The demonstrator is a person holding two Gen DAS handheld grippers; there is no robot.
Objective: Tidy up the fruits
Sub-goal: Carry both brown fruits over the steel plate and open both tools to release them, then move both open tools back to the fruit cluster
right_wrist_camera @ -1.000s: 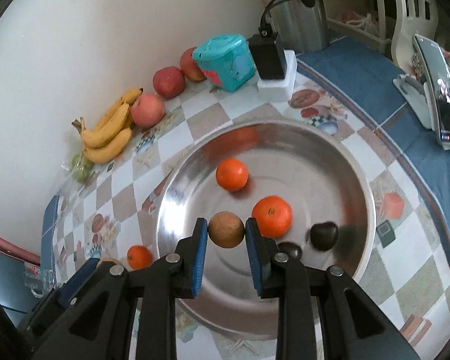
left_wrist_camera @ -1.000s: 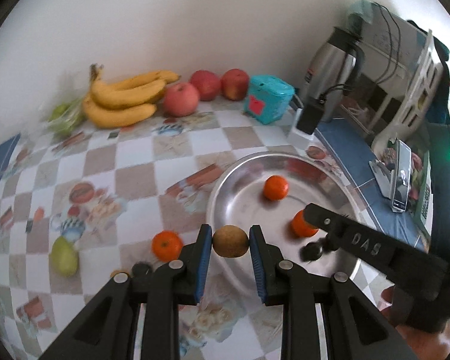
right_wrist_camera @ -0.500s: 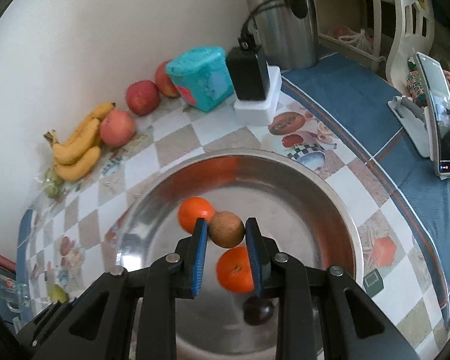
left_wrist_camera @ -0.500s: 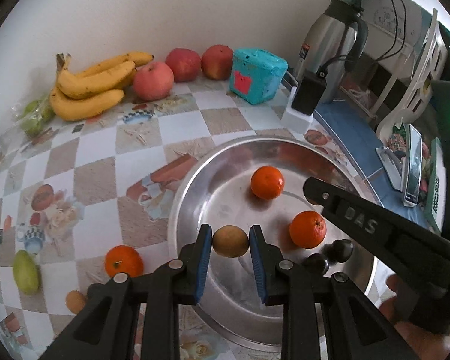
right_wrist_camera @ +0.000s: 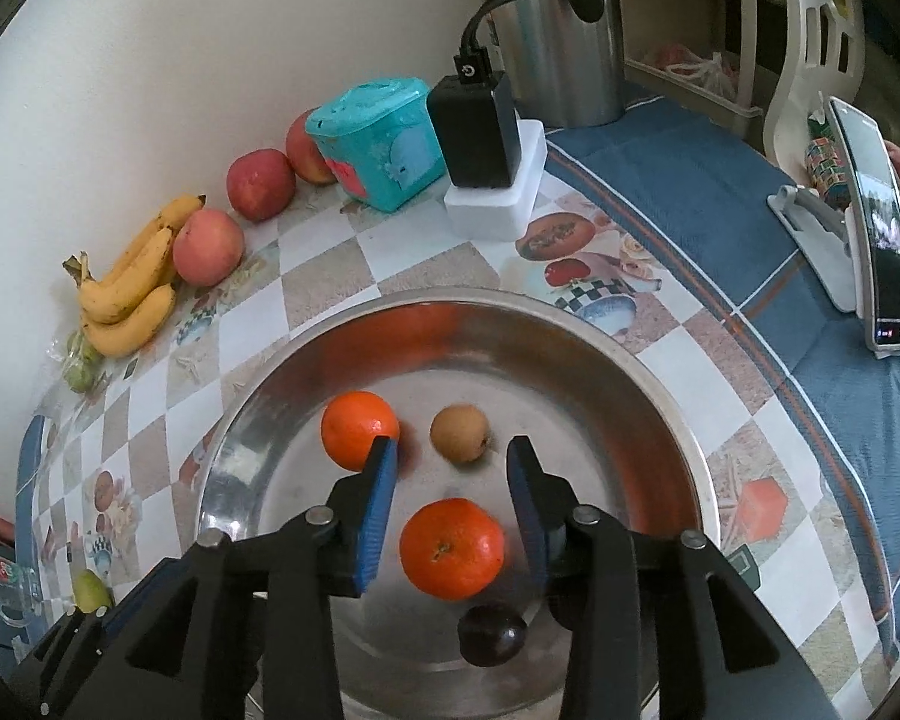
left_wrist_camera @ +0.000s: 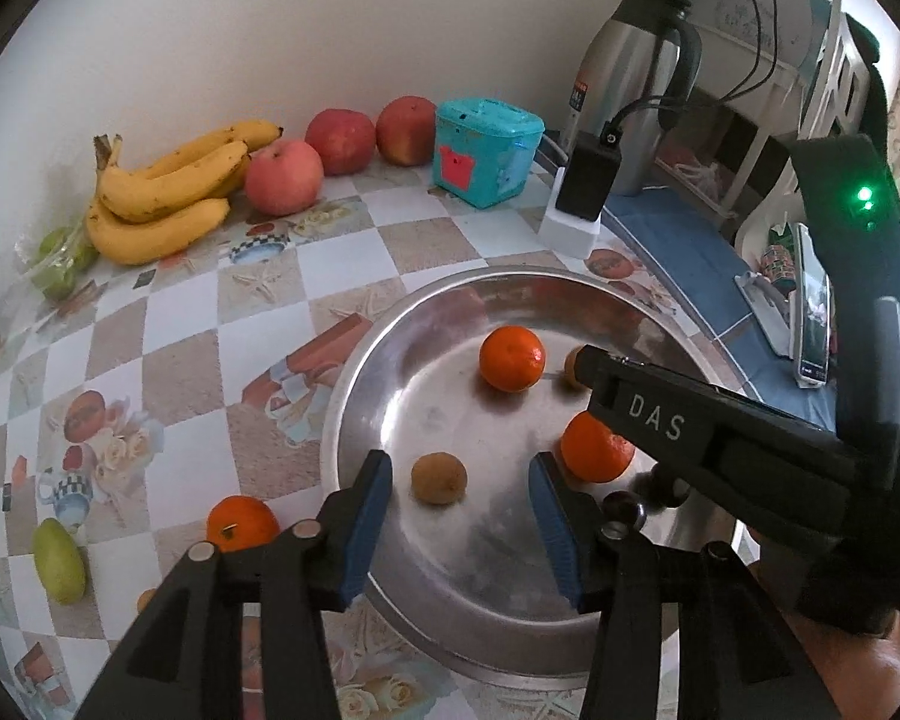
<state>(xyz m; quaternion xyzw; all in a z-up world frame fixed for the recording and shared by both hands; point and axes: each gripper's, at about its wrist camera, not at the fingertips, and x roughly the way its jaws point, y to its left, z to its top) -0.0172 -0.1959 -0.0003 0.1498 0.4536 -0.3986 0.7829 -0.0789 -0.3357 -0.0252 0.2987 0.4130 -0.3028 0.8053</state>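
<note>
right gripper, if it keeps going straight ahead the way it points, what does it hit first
Most likely the small brown fruit lying in the metal bowl, just ahead of the open right gripper. Depth is unclear, so it might meet the bowl's floor first.

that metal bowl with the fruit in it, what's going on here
A person with two handheld grippers is sorting fruit into the round steel bowl. The left gripper is open, with a small brown kiwi-like fruit lying in the bowl between its fingers. The right gripper is open too, above a second brown fruit. Two oranges also sit inside; another orange waits on the checked tablecloth.
</note>
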